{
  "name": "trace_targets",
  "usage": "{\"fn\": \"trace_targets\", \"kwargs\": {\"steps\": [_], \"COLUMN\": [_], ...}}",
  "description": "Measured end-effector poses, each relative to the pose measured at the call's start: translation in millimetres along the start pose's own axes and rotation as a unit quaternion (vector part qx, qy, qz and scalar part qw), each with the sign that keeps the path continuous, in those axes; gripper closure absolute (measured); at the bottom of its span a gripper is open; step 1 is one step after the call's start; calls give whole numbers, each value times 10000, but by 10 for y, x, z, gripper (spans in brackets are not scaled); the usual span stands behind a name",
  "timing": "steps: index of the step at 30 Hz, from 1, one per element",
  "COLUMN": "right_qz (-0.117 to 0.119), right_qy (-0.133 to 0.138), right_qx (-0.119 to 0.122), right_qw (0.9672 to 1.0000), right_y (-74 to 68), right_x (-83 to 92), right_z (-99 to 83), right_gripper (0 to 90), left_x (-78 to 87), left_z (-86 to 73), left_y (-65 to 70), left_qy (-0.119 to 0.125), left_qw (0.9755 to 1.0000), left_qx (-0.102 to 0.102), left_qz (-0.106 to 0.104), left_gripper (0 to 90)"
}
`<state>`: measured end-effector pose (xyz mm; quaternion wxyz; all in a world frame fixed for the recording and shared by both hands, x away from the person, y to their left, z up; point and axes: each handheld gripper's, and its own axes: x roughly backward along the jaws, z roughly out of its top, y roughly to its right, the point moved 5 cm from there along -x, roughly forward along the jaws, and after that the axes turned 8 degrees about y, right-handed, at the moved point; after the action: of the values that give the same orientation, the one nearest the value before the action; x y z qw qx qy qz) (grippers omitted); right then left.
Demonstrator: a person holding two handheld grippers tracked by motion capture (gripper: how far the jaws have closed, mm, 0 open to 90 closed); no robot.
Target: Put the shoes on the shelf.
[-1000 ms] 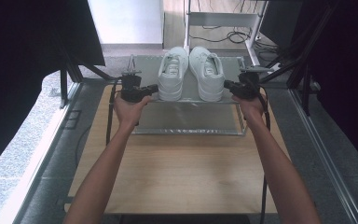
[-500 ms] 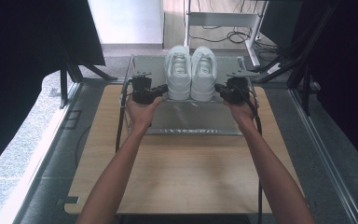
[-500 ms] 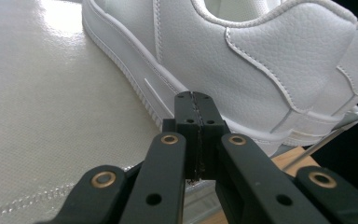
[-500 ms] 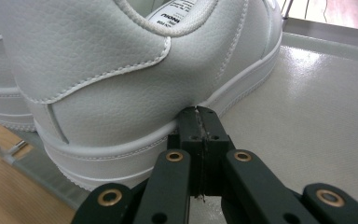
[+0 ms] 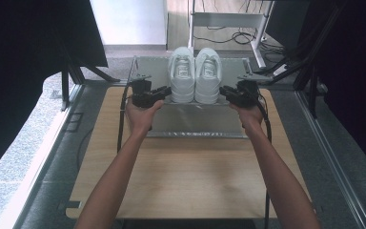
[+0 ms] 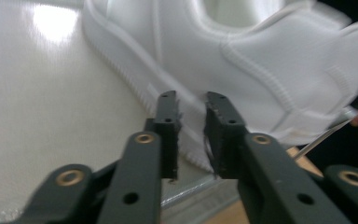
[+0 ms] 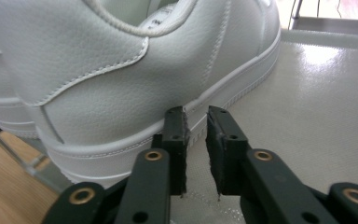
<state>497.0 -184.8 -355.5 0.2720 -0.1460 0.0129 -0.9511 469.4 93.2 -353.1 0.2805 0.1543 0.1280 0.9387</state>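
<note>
Two white sneakers (image 5: pixel 194 74) are sitting together on the metal tray (image 5: pixel 195 121) as you're flanking them from above, left tongs (image 5: pixel 166 91) and right tongs (image 5: pixel 225 90) just opening. Left gripper view: jaws slightly parted, pinching nothing, beside the left sneaker (image 6: pixel 242 70). Right gripper view: same beside the right sneaker (image 7: pixel 121 70). You're squaring the pair; next, withdraw gently.

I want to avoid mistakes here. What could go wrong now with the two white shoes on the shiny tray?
The shoes stand near the front edge of the tray; a pull might tip them off. The left gripper and right gripper sit slightly open beside the soles, gripping nothing, so a push could skew the pair.
</note>
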Motion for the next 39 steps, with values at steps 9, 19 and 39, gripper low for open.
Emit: {"fn": "trace_targets", "kwargs": {"steps": [9,19,39], "right_qz": [370,641,972], "right_qy": [723,979,444], "right_qx": [237,81,300], "right_qw": [9964,9931,9938], "right_y": [-141,-169,-432], "right_x": [399,844,1276], "right_z": [-57,-313,-1309], "right_gripper": [671,610,486], "left_x": [361,734,1288], "left_z": [-57,-411,-1351], "left_y": [213,258,10], "left_qy": [149,178,-293], "left_qw": [9984,9978,9988], "left_qx": [-210,-237,-153], "left_qz": [-502,-587,-351], "left_gripper": [633,533,421]}}
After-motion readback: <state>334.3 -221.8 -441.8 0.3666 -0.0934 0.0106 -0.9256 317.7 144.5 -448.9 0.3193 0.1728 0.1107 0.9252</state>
